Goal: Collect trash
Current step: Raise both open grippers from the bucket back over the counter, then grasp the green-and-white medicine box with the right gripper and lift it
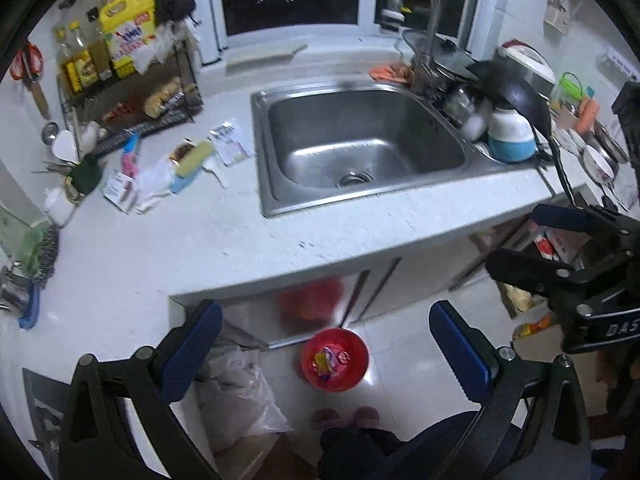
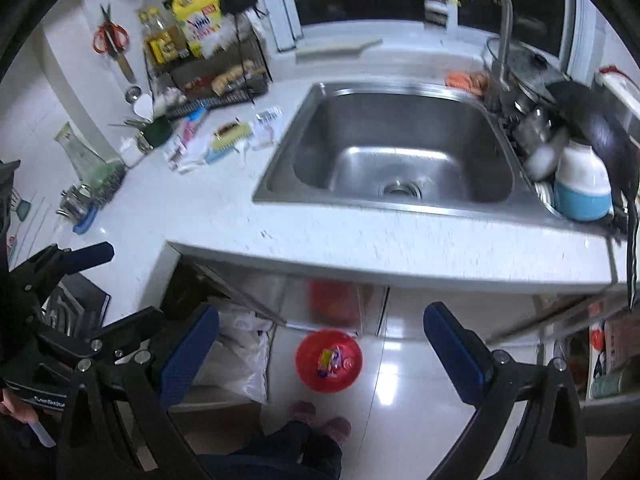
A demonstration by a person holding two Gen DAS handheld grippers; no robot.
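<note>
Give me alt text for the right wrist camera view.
An open right gripper hangs above a red bowl of wrappers on the kitchen floor. Ahead, a white counter holds an empty steel sink, with scattered packets to its left.

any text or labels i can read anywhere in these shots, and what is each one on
"DAS": white letters on the right gripper body, cut off at the picture's edge in the left wrist view.
White lettering on the left gripper body, low in the right wrist view: too blurred to read.
Yellow jug label on the rack: red and blue print, too blurred to read.
Oil bottles, packets on the counter, wrappers in the red basin: too small to read.
</note>
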